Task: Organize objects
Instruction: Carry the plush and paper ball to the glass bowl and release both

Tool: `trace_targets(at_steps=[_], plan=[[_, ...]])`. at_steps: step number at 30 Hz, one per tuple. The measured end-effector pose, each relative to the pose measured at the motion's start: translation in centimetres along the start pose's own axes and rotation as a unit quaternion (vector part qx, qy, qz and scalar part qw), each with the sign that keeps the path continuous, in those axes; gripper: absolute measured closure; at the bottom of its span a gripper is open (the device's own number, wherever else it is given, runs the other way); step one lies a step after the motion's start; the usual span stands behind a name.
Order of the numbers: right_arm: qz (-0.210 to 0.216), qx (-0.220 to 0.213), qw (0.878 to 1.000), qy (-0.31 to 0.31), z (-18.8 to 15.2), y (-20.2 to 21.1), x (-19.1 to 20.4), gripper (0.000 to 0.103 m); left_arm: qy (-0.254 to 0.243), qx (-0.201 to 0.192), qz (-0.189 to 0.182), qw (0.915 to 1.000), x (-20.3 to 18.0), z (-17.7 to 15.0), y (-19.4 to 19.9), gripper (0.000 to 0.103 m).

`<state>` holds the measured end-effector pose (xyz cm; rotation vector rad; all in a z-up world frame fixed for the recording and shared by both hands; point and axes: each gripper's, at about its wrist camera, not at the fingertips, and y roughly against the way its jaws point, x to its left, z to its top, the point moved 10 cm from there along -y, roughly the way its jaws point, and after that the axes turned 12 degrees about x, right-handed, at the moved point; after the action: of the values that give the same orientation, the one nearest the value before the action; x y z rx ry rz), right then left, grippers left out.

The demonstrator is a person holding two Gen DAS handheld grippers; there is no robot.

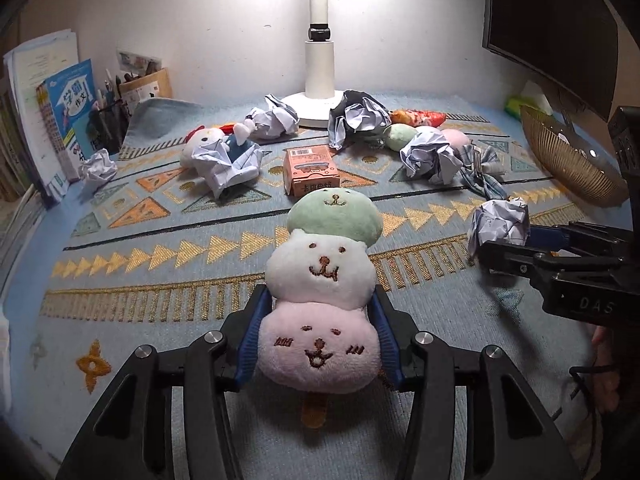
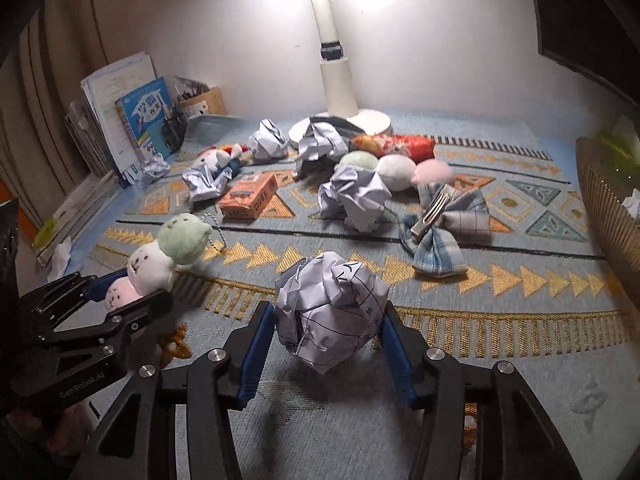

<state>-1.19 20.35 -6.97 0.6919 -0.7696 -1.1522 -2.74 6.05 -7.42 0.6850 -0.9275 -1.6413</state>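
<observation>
Left claw [image 1: 320, 332] clenched on the pink end ball of the three-ball plush skewer [image 1: 322, 276], blue pads pressed into both flanks; long axis ran straight out along the fingers, pink nearest, white next, green farthest, wooden stick poking back toward the wrist. Right claw [image 2: 330, 332] straddled a crumpled paper ball [image 2: 332, 312], which seemed lifted just clear of the patterned cloth on the surface [image 2: 520, 380] (shadow lay beneath it); left pad looked to touch the paper, the right pad less surely, so judged as grasping, though lightly. Woven basket [image 2: 608, 216] stood at the right edge, well apart from both claws but nearer the right one. Judged: paper ball headed rightward to that basket first, skewer across after or elsewhere.
</observation>
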Motion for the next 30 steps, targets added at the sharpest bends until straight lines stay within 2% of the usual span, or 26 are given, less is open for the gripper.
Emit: trace_targets(at_steps=[2,4,7,10,12,16,19,21,26,27,28,30], plan=[[0.006,-0.018,1.0,-0.011,0.0,1.4,-0.5,0.052,0.002,-0.007,0.0,1.0,-0.3,0.3,0.4,0.056],[0.003,-0.027,0.999,-0.035,-0.1,2.8,-2.0,0.052,0.006,-0.007,-0.024,0.9997,-1.3,0.7,1.0,0.056],[-0.028,-0.065,0.996,-0.053,0.7,7.3,-5.3,0.052,-0.013,-0.024,-0.037,0.999,-4.1,2.3,2.5,0.056],[-0.079,-0.111,0.987,-0.087,2.3,13.7,-10.1,0.051,-0.034,-0.042,-0.065,0.9964,-8.0,5.2,3.9,0.056],[-0.114,-0.132,0.977,-0.12,2.9,17.5,-13.7,0.051,-0.039,-0.053,-0.1,0.9929,-11.1,7.6,4.7,0.056],[-0.145,-0.151,0.959,-0.19,3.4,22.2,-20.2,0.051,-0.048,-0.058,-0.191,0.9786,-18.4,12.2,5.8,0.056],[-0.168,-0.146,0.947,-0.233,3.2,23.1,-23.9,0.051,-0.064,-0.057,-0.241,0.9667,-23.6,15.2,6.1,0.056],[-0.172,-0.136,0.942,-0.253,2.8,22.5,-25.4,0.051,-0.078,-0.054,-0.25,0.9637,-26.5,16.6,5.5,0.056],[-0.14,-0.114,0.939,-0.293,2.2,20.5,-27.9,0.045,-0.096,-0.018,-0.285,0.9537,-31.8,17.6,2.6,0.053],[-0.139,-0.114,0.939,-0.294,2.1,20.4,-28.1,0.045,-0.098,-0.014,-0.289,0.9521,-32.4,17.7,2.1,0.043],[-0.144,-0.116,0.937,-0.297,1.9,20.5,-28.4,0.045,-0.1,-0.007,-0.292,0.9513,-32.8,17.8,1.6,0.028],[-0.15,-0.115,0.936,-0.298,1.5,20.5,-28.4,0.045,-0.091,-0.002,-0.302,0.9489,-32.9,17.8,1.0,0.027]])
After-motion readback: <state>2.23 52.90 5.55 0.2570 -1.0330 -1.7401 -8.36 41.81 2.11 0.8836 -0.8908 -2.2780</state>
